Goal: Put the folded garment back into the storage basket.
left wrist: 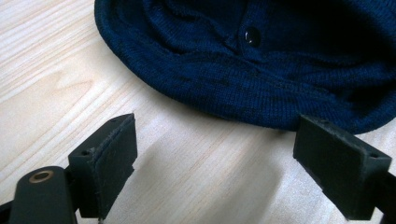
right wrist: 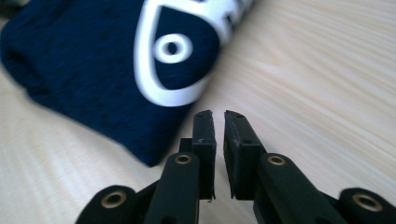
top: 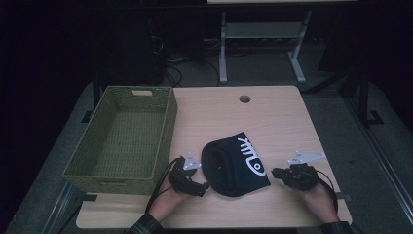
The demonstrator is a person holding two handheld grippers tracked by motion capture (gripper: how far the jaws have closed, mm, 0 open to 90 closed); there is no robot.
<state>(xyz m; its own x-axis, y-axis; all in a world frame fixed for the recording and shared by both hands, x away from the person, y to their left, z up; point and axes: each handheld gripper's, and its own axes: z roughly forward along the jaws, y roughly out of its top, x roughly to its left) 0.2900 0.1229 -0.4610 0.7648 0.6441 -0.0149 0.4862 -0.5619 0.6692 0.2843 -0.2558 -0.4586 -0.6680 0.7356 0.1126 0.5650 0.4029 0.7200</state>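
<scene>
A: Listing left to right: one green woven basket (top: 122, 139), left of frame, nothing inside it. One table (top: 287, 117). One dark knit cap (top: 234, 165) with white print, lower centre, flat on the wood, apart from the basket.

B: And the grippers?

A: Two. My left gripper (top: 197, 181) sits just left of the cap, jaws spread wide around nothing, one pad near the ribbed brim (left wrist: 219, 100). My right gripper (top: 280, 173), just right of the cap, has jaws drawn to a narrow slit, nothing between them.

B: Handling?

A: Judged soft, light and limp; it should sag when lifted. Pinch the doubled brim edge, ideally from both sides.
</scene>
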